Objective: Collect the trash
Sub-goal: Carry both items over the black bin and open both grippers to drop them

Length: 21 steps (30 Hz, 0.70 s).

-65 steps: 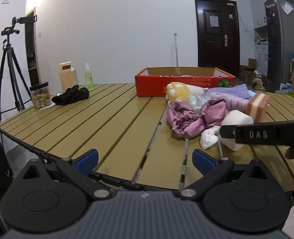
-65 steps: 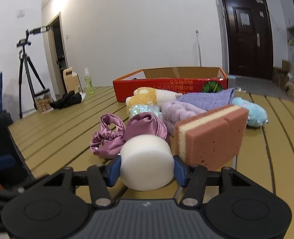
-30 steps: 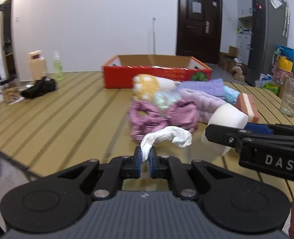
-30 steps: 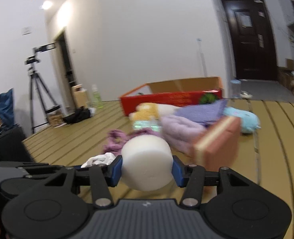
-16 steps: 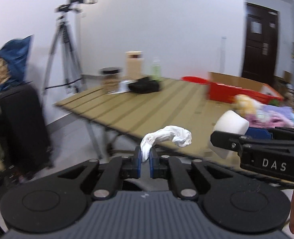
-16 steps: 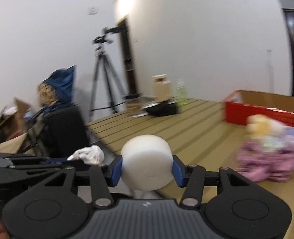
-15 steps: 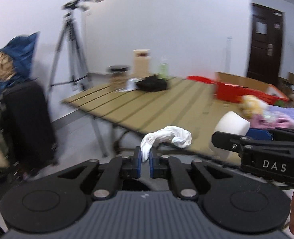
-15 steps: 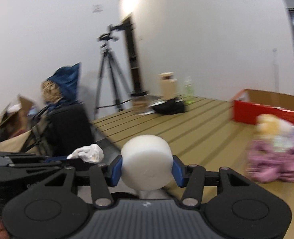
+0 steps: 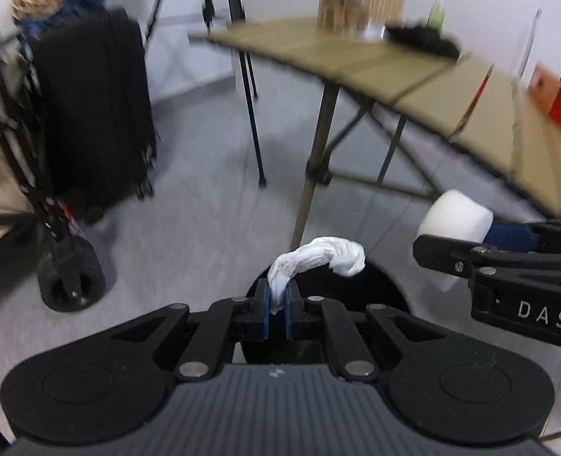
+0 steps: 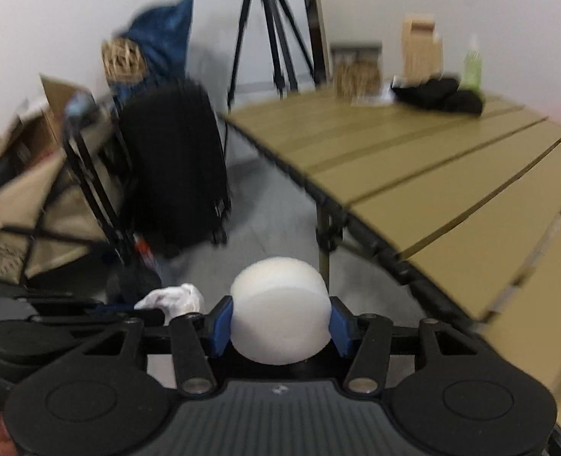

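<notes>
My left gripper (image 9: 277, 313) is shut on a crumpled white tissue (image 9: 318, 260), held above a round black bin (image 9: 379, 285) on the floor. My right gripper (image 10: 280, 323) is shut on a white foam cylinder (image 10: 278, 313). In the left wrist view the right gripper and its cylinder (image 9: 453, 218) hang to the right of the bin. In the right wrist view the tissue (image 10: 174, 298) shows to the left of the cylinder.
A tan slatted table (image 10: 451, 174) stands to the right with a table leg (image 9: 316, 159) close to the bin. A black suitcase (image 9: 94, 106), a folding cart (image 10: 33, 205) and a tripod (image 10: 265, 26) stand on the grey floor at the left.
Both grippers have swung left and tilted down from the tabletop toward the floor, still holding the tissue and the cylinder. The black bin has come into view under the left gripper.
</notes>
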Tool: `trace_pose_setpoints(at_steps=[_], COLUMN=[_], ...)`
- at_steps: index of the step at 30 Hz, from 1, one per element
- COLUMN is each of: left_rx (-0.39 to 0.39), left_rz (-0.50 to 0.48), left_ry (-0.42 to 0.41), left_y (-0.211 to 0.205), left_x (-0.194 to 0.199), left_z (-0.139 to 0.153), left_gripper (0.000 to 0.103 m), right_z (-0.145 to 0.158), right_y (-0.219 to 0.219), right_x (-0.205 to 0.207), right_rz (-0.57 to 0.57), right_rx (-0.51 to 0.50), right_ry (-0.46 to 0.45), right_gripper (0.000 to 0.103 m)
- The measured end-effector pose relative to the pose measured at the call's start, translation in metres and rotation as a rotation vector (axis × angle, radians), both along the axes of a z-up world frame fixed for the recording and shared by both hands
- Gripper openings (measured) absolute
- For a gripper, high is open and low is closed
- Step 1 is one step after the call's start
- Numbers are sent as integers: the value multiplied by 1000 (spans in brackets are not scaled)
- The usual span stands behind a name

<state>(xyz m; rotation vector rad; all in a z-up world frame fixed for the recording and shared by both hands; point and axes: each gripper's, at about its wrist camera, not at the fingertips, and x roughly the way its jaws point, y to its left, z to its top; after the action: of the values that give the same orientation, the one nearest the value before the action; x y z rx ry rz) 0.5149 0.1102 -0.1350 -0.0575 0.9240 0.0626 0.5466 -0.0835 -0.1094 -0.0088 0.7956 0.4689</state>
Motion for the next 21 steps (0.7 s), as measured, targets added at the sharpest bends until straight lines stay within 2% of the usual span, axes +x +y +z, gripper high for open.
trace_pose_setpoints(at_steps=[6,9,12,15,18,19,20,21], left_rx=[-12,3,-13,-11,4,12,18,17], left_rz=[-3,-14,-12,-11,-2,8,17,19], left_ry=[159,204,242,254,256,251,246,241], left_y=[5,2,1,-1,-1,-1,0,2], left_x=[32,39,48,53,52,50,50,50], left_z=[-52,-69,-81,-88,-88,-87,-86,-85], left_gripper=[8,8,8,11,30,39,44,44], right_z=[-61,-86,-105,-119,-124,-123,-122,-121], right_y=[28,34,36,42,42,41,40,39], right_x=[37,49,58,64,65,66,67,68], right_rz=[21,27,44,50,56,53,47,42], right_rx=[-103,-154,-167,-191,-205,-210,-212,-208], right_ry=[115,160,200,214,210,202,195,190], right_gripper=[51,52,52,55,58,58,59,60])
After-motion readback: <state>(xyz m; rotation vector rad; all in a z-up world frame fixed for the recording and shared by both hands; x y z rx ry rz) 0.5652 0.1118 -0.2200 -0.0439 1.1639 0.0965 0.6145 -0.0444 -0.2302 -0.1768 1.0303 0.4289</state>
